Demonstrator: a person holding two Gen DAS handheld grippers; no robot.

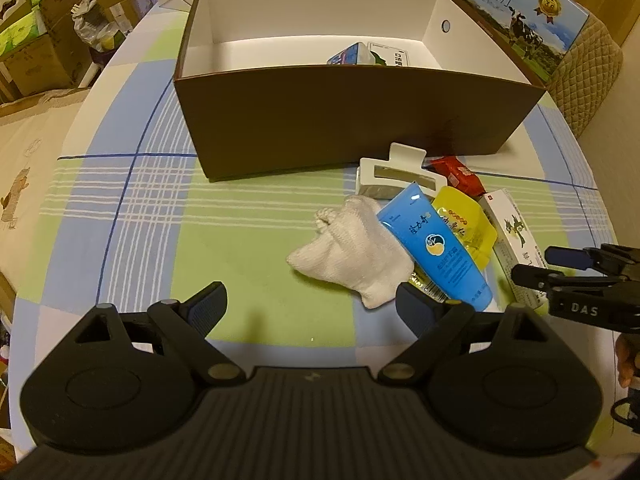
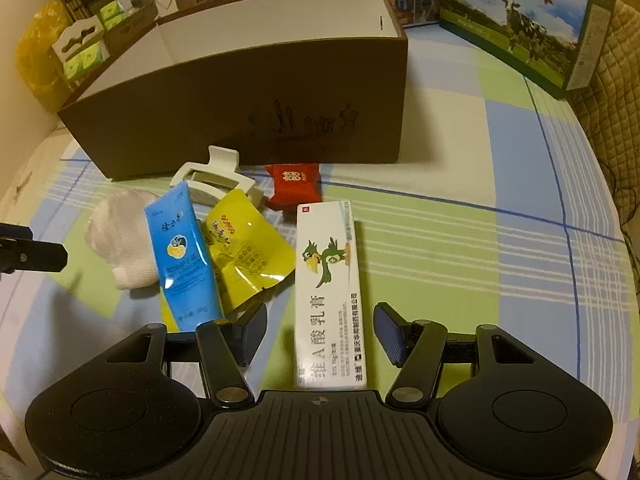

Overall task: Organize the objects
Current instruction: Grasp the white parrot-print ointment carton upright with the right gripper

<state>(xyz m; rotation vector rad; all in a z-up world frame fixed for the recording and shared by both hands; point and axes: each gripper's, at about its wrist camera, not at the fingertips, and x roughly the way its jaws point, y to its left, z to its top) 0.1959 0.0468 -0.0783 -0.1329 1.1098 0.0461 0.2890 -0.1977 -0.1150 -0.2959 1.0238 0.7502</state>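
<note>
Broadly, the checked blue-and-green cloth-covered table carries an open brown cardboard box, seemingly holding two small packs. Just before it, the white rectangular ointment carton lies untouched between the spread right hand-held gripper. Left hand-held gripper spread, empty.

"维A酸乳膏" is being displayed on the white carton; "纯牛奶" on the milk box at the table's far edge; "DAS" on the right gripper.
</note>
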